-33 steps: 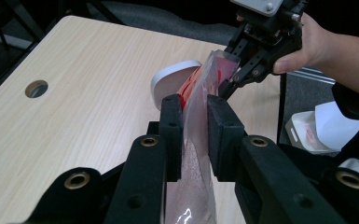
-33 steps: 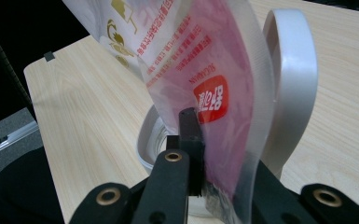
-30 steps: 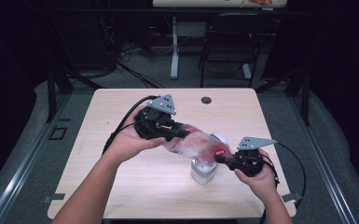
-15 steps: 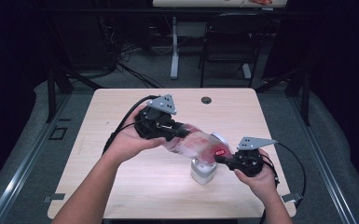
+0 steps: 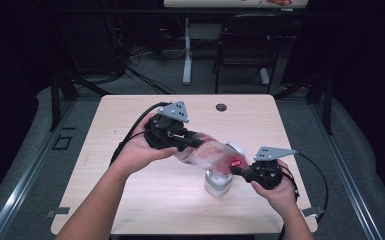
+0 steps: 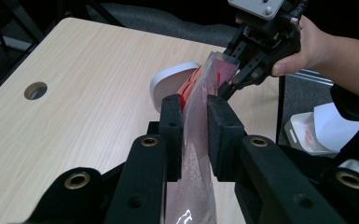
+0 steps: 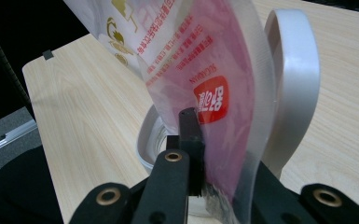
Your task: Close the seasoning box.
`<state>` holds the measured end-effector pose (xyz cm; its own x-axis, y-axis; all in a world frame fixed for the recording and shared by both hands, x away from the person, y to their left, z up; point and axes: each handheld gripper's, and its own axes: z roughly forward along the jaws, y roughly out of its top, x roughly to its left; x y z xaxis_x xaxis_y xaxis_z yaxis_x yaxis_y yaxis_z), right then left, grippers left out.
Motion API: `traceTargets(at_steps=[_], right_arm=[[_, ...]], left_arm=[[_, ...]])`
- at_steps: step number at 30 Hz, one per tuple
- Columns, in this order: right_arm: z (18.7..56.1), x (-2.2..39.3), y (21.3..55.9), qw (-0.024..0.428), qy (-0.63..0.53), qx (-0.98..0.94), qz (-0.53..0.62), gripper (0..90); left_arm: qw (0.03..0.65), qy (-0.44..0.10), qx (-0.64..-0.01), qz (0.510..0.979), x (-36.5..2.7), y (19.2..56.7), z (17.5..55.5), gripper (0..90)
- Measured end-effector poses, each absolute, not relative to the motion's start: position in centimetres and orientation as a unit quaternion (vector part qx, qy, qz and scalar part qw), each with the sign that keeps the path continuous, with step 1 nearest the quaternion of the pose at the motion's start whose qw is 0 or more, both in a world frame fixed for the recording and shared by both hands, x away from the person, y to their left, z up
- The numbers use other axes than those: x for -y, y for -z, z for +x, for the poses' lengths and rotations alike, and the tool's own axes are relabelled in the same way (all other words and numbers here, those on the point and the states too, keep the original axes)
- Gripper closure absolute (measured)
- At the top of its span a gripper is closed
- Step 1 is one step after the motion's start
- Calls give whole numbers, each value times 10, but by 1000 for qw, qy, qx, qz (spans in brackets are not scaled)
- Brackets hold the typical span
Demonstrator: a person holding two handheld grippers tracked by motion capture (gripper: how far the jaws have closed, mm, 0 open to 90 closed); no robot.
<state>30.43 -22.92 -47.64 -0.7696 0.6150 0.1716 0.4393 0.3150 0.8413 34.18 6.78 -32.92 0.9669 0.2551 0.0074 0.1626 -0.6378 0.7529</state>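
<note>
A clear plastic pouch with red print [image 5: 211, 154] is stretched between my two grippers above a white container [image 5: 217, 185] on the table. My left gripper [image 5: 187, 142] is shut on the pouch's bottom end; in the left gripper view its pads [image 6: 172, 121] pinch the pouch [image 6: 196, 100], which holds brownish powder. My right gripper [image 5: 237, 170] is shut on the pouch's other end, seen clamping the edge in the left gripper view [image 6: 235, 77]. In the right gripper view the pouch [image 7: 200, 56] hangs over the container's open rim [image 7: 144, 140], with the raised white lid [image 7: 291, 70] behind it.
The wooden table [image 5: 130, 115] has a round cable hole [image 5: 221, 107] near its far edge. Black cables trail from both grippers. A chair [image 5: 242, 45] and a table leg stand behind. White packaging [image 6: 317, 130] lies on the floor beyond the table's edge.
</note>
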Motion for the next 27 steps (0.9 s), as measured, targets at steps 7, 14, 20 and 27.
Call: traceTargets(at_steps=[7,14,20,27], right_arm=[[304,229,476,91,-485,-806,327,899],[304,229,476,91,-484,-806,327,899],[304,229,476,91,-484,-806,327,899],[304,229,476,91,-484,-807,327,899]], left_arm=[[410,-56,-115,903,-68,329,342,777],[411,-56,-116,903,-68,329,342,776],[412,-55,-116,902,-68,330,341,776],[413,-54,-118,901,-68,330,342,777]])
